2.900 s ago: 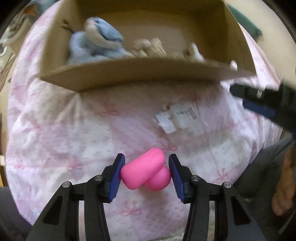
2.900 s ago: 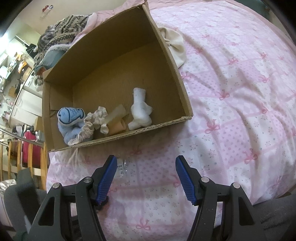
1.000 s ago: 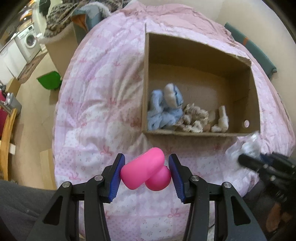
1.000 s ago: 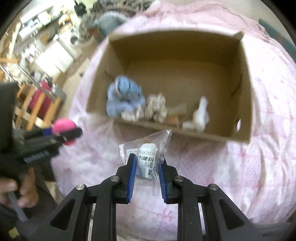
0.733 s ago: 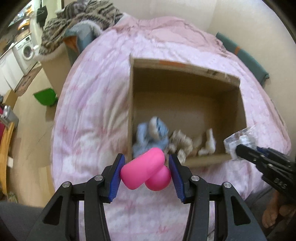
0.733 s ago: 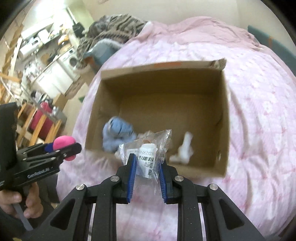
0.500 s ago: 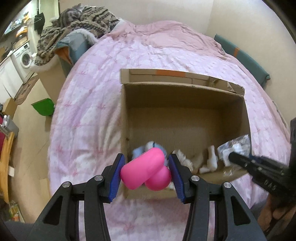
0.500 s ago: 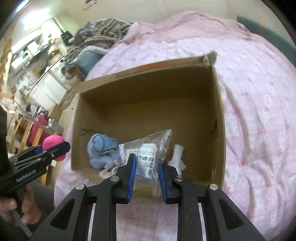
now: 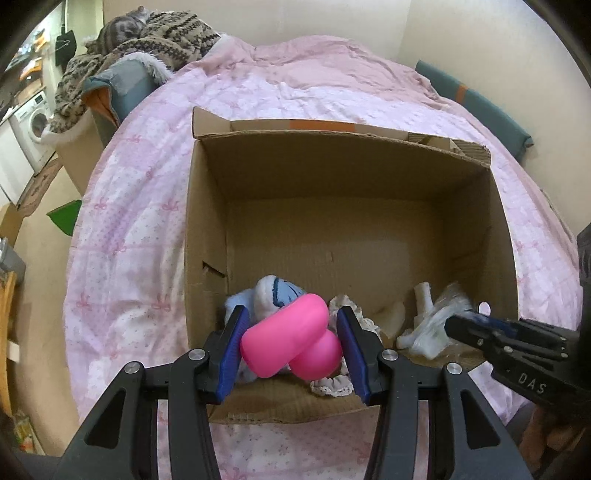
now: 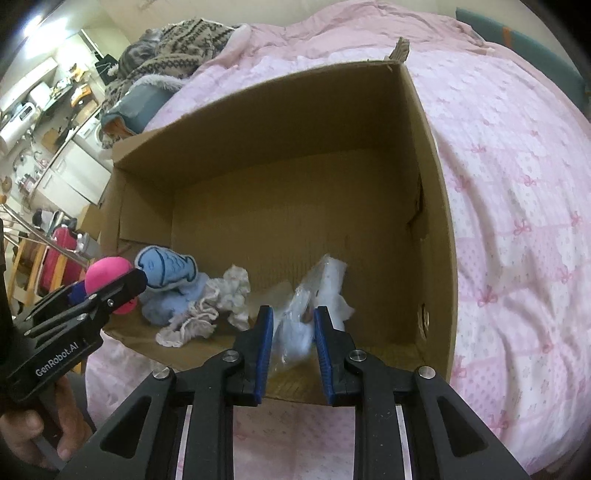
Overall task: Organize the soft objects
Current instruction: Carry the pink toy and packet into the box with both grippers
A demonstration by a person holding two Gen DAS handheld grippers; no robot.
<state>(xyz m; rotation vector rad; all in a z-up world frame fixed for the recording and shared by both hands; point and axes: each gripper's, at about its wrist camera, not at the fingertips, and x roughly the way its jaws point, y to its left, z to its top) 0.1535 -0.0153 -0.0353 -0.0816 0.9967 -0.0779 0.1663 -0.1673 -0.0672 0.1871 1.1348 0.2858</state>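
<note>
My left gripper point(image 9: 291, 334) is shut on a pink soft toy point(image 9: 286, 338) and holds it over the near left corner of an open cardboard box point(image 9: 347, 173) on the pink bed. It also shows in the right wrist view point(image 10: 114, 280). My right gripper point(image 10: 293, 325) has opened slightly; the clear plastic packet point(image 10: 295, 325) is blurred between its jaws, dropping loose over the box's near edge. Inside the box lie a blue fish plush point(image 10: 166, 266), white lace cloth point(image 10: 207, 314) and a white soft piece point(image 9: 423, 295).
The box point(image 10: 280, 122) sits on a pink quilted bed point(image 9: 140, 206). A pile of patterned knitwear point(image 9: 147, 33) lies at the bed's far left. A washing machine point(image 9: 33, 122) and floor clutter are off to the left.
Both grippers moved forward over the box. The right gripper's jaws widened and the packet slipped from its firm hold, now blurred. The left gripper kept the pink toy.
</note>
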